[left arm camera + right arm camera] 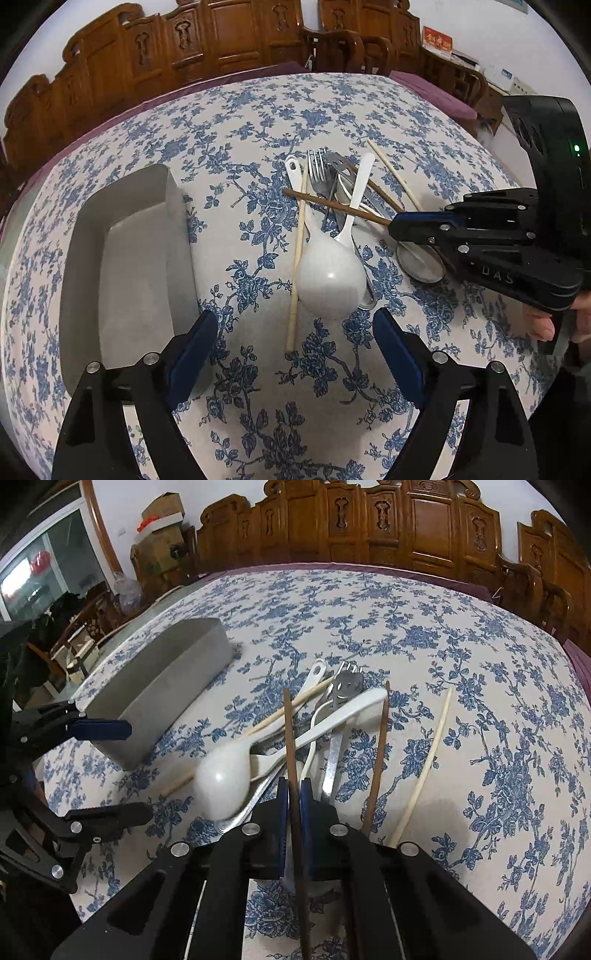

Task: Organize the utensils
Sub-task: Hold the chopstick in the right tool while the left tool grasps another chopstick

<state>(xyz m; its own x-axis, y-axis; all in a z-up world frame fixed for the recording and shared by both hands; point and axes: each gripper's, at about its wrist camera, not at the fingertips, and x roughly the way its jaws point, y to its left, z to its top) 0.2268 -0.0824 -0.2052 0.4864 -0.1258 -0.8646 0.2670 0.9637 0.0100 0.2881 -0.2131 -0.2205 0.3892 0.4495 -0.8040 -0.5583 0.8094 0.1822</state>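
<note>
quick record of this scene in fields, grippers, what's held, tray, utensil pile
right gripper: shut on a dark brown chopstick
left gripper: open, holding nothing, above the tablecloth
tray: grey, no utensils visible inside, left of the pile
pile: large white spoon, small white spoon, fork, second dark chopstick, metal spoon, overlapping
pale chopsticks: one beside the large white spoon, one apart at the right
</note>
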